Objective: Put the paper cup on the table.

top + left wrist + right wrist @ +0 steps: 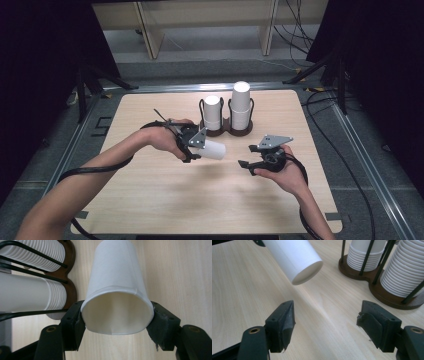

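High view: pale wooden table, dark surroundings.

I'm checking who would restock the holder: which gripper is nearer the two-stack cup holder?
Left. The left gripper, shut on a paper cup, sits just in front of the cup holder. The right gripper, jaws open with nothing between them, is farther toward the person and to the right.

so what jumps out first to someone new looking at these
A single white paper cup lies sideways in mid-air, clamped at its rim by the left gripper over the pale wooden table. Behind it, two stacks of white cups stand in a dark wire-and-wood holder. The right gripper faces it, jaws apart around nothing.
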The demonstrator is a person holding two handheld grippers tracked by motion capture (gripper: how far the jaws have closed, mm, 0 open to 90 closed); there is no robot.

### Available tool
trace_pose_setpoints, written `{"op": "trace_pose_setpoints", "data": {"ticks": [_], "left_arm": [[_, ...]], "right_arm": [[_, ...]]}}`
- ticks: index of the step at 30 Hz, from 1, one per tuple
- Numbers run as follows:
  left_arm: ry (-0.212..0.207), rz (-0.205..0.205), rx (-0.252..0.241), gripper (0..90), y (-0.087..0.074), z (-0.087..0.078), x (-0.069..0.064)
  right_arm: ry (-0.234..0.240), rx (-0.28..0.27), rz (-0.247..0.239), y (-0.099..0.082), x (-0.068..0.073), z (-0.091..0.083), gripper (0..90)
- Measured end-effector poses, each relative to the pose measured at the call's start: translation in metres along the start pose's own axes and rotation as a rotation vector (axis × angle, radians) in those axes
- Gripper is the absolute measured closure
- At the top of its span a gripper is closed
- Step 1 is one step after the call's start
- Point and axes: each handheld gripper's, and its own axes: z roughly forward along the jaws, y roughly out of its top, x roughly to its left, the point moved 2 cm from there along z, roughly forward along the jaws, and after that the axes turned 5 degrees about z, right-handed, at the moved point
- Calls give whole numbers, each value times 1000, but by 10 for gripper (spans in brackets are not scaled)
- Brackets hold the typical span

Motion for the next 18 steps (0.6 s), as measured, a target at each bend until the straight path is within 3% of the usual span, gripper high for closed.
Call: {"op": "trace_pose_setpoints", "data": {"ticks": [2, 8, 13, 18], "left_arm": [[-13, -2, 18, 360, 3, -1, 0], [-44, 30, 105, 359, 8, 0, 4], [-62, 46, 147, 359, 12, 1, 2], [-87, 76, 187, 359, 19, 1, -1]], "right_arm": [[-6, 2, -34, 4, 3, 2, 283], [3, 20, -70, 10, 10, 6, 278], [12, 29, -99, 13, 16, 6, 278], [7, 54, -168, 19, 27, 12, 276]]}}
